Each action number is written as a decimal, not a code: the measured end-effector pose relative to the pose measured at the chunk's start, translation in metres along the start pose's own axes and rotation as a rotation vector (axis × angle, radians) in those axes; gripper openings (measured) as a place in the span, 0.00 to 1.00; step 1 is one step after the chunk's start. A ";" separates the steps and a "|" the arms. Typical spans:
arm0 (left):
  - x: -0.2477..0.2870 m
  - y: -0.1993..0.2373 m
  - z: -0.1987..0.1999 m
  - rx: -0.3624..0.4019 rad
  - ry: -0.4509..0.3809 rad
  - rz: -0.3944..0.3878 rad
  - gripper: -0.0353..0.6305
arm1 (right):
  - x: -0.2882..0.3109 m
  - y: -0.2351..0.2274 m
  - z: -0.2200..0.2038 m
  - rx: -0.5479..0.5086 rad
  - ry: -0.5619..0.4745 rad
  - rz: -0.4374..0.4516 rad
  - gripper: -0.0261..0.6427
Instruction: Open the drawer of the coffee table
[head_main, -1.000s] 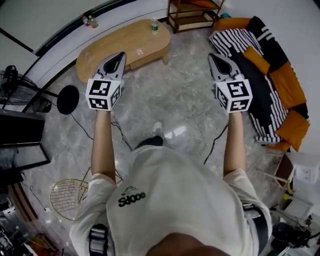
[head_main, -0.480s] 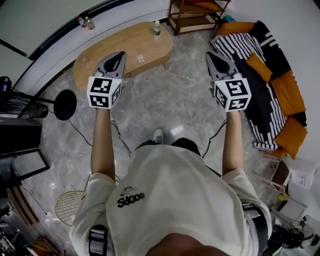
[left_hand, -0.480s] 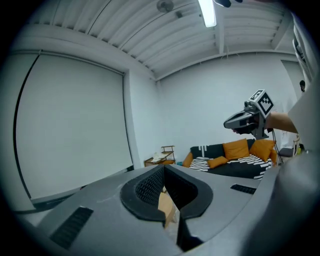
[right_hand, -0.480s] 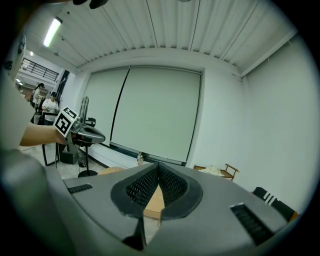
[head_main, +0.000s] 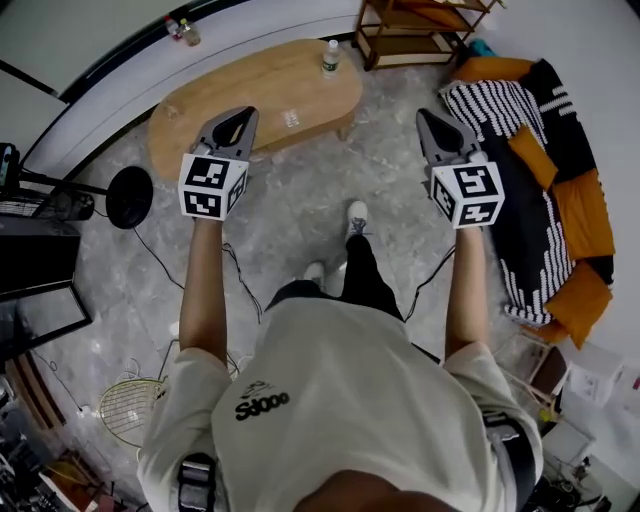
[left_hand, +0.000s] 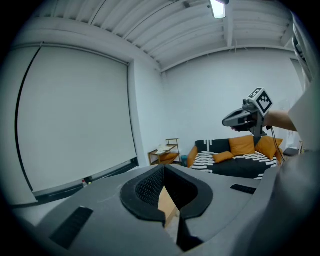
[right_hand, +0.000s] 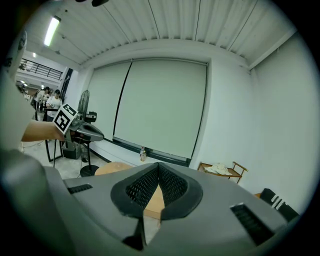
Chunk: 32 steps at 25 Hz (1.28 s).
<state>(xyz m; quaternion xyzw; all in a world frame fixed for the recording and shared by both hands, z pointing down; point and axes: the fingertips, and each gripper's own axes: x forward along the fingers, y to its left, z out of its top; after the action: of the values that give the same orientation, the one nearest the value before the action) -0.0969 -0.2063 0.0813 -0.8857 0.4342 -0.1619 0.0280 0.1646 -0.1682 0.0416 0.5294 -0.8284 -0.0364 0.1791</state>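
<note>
Ahead across the floor — a low oval wooden bench (head_main: 260, 95), well apart from both grippers, with a bottle (head_main: 331, 57) upright near its far end. No drawer made out from above; judged to sit in the near side. Likely light and stiff, sliding on runners. Take it at a handle or lower lip, centred, and pull level so it doesn't bind. Jaws of left gripper (head_main: 238, 116) and right gripper (head_main: 428, 118) are together, nothing between. Head view alone gives the whole bench top; gripper views show only a wood sliver past the closed jaws — the left one also a sofa (left_hand: 240, 157).
</note>
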 end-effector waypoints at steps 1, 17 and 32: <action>0.006 0.004 -0.003 -0.008 0.005 0.010 0.08 | 0.009 -0.003 -0.004 -0.002 0.003 0.006 0.05; 0.133 0.066 -0.031 -0.095 0.069 0.174 0.08 | 0.169 -0.099 -0.043 -0.002 0.036 0.135 0.05; 0.194 0.075 -0.156 -0.117 0.105 0.193 0.08 | 0.253 -0.094 -0.156 -0.007 0.051 0.141 0.05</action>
<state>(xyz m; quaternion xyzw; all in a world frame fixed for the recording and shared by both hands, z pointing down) -0.0917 -0.3896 0.2657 -0.8302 0.5271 -0.1791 -0.0311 0.2032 -0.4143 0.2294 0.4700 -0.8587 -0.0131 0.2040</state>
